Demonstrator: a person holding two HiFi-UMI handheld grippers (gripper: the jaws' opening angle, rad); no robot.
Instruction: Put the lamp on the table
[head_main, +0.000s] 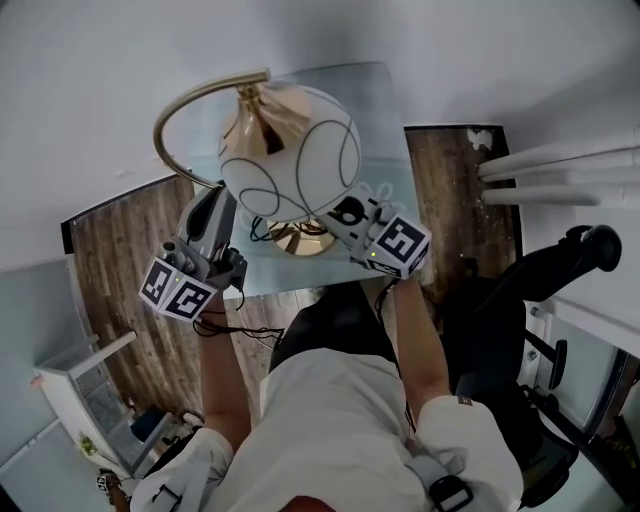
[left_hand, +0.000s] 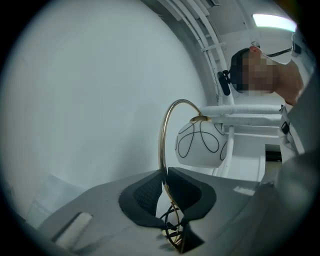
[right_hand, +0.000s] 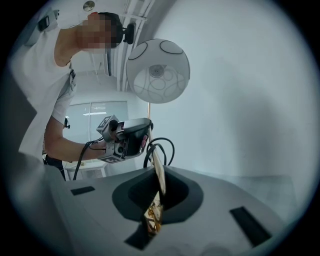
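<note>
The lamp has a curved gold stem (head_main: 175, 115), a white globe shade (head_main: 290, 165) with black looping lines, and a gold base (head_main: 300, 240). It stands over the near part of the glass table (head_main: 385, 110); whether the base rests on the glass I cannot tell. My left gripper (head_main: 222, 205) is shut on the stem (left_hand: 162, 165) low down, with the shade (left_hand: 200, 142) above it. My right gripper (head_main: 338, 215) is shut on the rim of the gold base (right_hand: 159, 182), under the shade (right_hand: 157, 70). The lamp's black cord (right_hand: 162, 147) loops beside the left gripper (right_hand: 125, 137).
A black office chair (head_main: 540, 290) stands close to the table's right side. White rails (head_main: 560, 170) lie at the far right, and a white cart (head_main: 80, 395) stands at the lower left. Dark wood floor (head_main: 130, 260) shows on both sides of the table. A white wall lies behind.
</note>
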